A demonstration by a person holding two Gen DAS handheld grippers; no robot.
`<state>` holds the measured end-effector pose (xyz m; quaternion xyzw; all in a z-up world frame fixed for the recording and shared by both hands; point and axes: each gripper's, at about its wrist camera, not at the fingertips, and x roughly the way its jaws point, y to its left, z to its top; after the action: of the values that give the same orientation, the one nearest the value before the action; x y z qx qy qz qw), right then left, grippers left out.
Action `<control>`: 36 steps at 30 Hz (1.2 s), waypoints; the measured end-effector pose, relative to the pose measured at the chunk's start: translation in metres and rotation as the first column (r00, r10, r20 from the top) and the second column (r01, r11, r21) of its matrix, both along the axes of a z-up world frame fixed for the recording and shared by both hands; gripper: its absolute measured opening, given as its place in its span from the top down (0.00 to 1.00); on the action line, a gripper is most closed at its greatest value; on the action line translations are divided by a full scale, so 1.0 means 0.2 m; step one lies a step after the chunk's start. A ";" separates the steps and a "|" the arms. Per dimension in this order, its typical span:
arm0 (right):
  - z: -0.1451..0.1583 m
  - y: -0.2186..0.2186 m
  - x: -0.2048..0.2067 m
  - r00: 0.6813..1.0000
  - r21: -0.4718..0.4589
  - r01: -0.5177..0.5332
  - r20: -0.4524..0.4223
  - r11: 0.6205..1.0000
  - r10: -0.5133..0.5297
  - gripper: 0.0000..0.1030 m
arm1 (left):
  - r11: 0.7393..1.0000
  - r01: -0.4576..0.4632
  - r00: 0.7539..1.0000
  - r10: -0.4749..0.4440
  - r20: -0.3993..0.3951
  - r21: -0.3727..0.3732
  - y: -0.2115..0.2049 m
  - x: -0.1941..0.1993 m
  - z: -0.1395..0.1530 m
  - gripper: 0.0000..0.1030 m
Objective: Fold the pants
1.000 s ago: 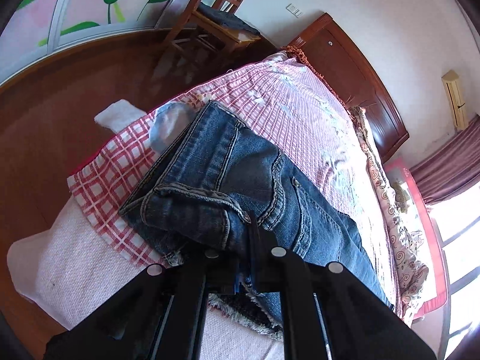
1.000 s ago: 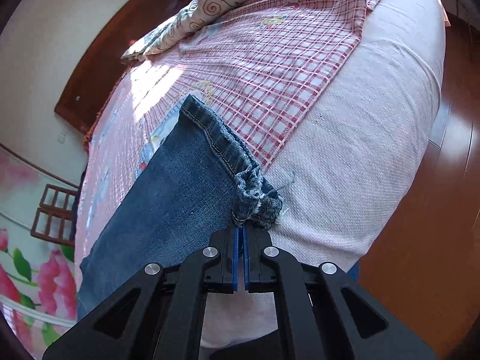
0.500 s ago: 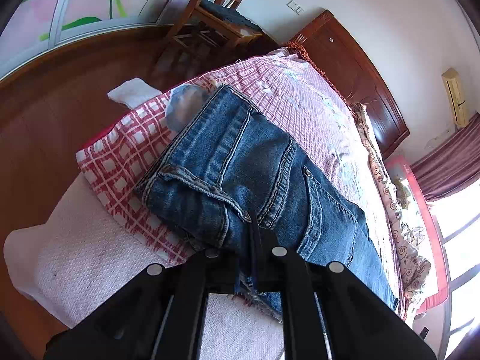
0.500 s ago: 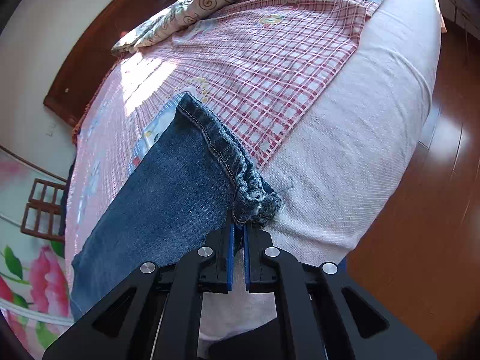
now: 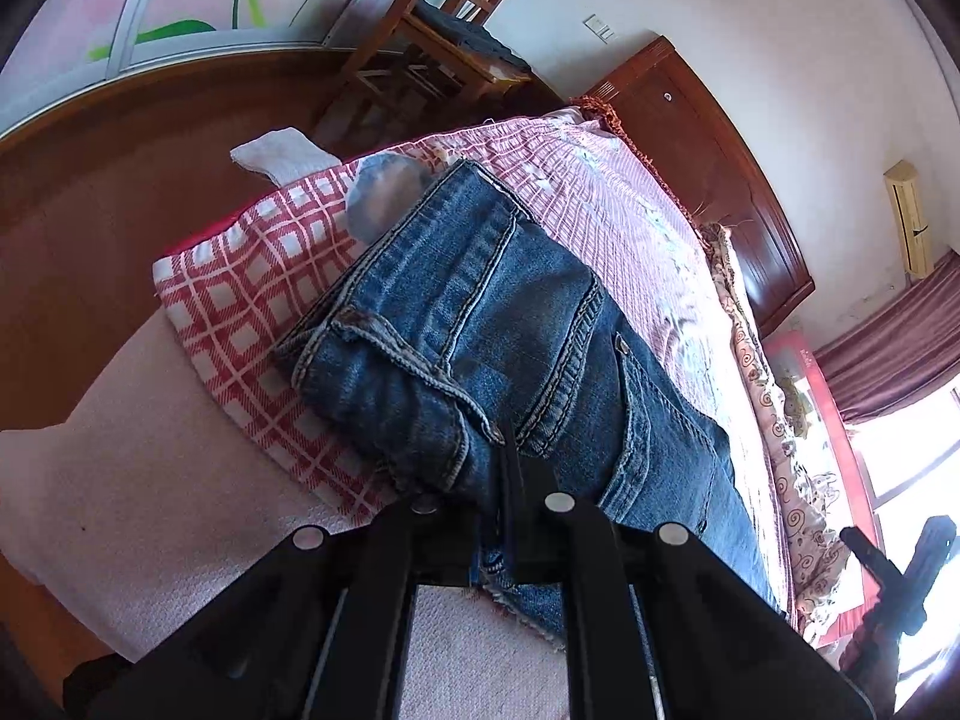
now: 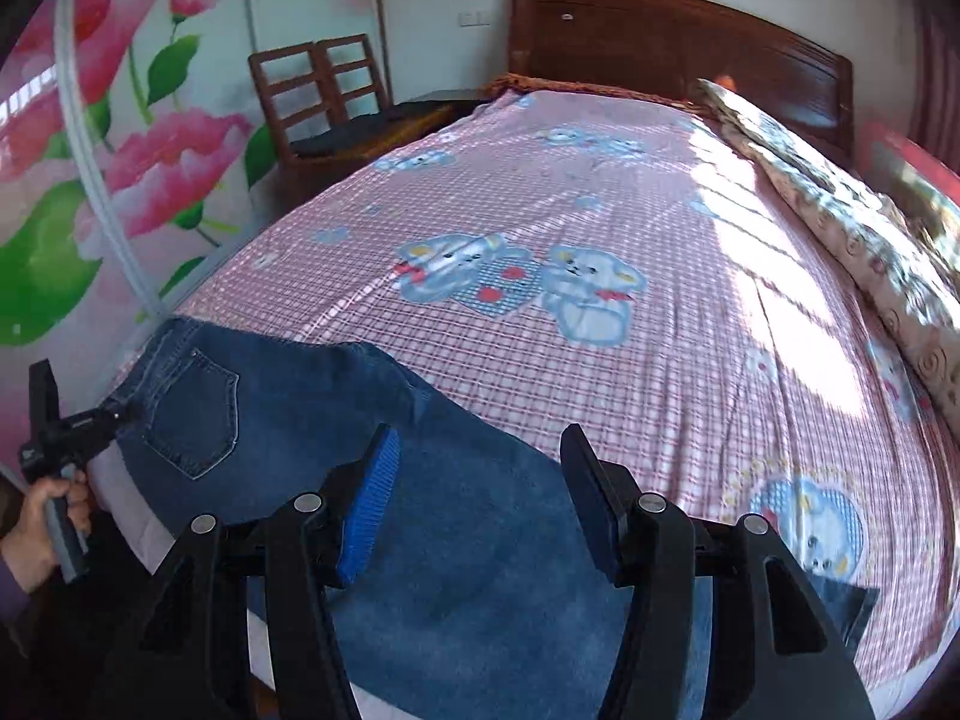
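Observation:
Blue jeans (image 5: 492,324) lie along the near edge of the bed, also seen in the right wrist view (image 6: 336,420) with a back pocket showing. My left gripper (image 5: 498,468) is shut on the jeans at the waistband end; it shows at the far left of the right wrist view (image 6: 114,414), held by a hand. My right gripper (image 6: 480,450) is open and empty, hovering just above the leg fabric. The right gripper appears at the lower right of the left wrist view (image 5: 900,564).
The bed has a pink checked sheet with cartoon bears (image 6: 600,252), a white blanket (image 5: 150,480) at the near edge, and a patterned pillow (image 6: 840,210) at the right. A wooden headboard (image 6: 660,30), chairs (image 6: 324,96) and dark wood floor (image 5: 90,192) surround it.
My right gripper has let go of the frayed leg hem, opened, and swung up to face the headboard. My left gripper stays shut on the jeans, which shifted slightly.

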<state>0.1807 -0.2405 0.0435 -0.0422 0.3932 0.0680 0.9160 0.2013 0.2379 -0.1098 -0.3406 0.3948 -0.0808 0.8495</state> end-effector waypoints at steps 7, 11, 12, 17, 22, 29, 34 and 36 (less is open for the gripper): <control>-0.21 0.45 0.49 0.953 -0.158 -0.274 -0.181 0.949 0.245 0.51 | 1.000 0.011 1.000 -0.011 -0.013 -0.007 0.01 0.01 0.00 0.93; -0.30 0.54 0.58 0.925 -0.133 -0.333 -0.241 0.934 0.295 0.59 | 0.999 0.019 1.000 -0.019 -0.011 -0.028 0.02 0.01 0.00 0.93; -0.32 0.56 0.60 0.920 -0.137 -0.338 -0.256 0.931 0.297 0.61 | 0.999 0.020 1.000 -0.020 -0.010 -0.032 0.03 0.02 -0.01 0.93; -0.40 0.64 0.67 0.904 -0.172 -0.363 -0.303 0.916 0.301 0.72 | 0.998 0.024 1.000 -0.025 -0.010 -0.054 0.05 0.02 -0.02 0.93; -0.48 0.66 0.71 0.886 -0.225 -0.381 -0.367 0.897 0.285 0.97 | 0.998 0.029 1.000 -0.029 -0.008 -0.063 0.06 0.03 -0.03 0.93; -0.41 0.66 0.72 0.942 -0.293 -0.299 -0.246 0.908 0.230 0.99 | 0.997 0.027 1.000 -0.026 0.011 -0.067 0.07 0.02 -0.05 0.93; -0.55 0.64 0.75 0.960 -0.279 -0.231 -0.223 0.932 0.171 0.99 | 0.996 0.043 0.999 -0.042 0.009 -0.077 0.09 0.02 -0.05 0.93; -0.55 0.61 0.73 0.964 -0.233 -0.209 -0.212 0.950 0.160 0.99 | 0.996 0.046 0.999 -0.046 0.008 -0.073 0.09 0.02 -0.05 0.93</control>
<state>0.3276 -0.1181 -0.0667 -0.1889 0.4789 0.1063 0.8507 0.2054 0.2551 -0.1192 -0.3622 0.3967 -0.1158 0.8355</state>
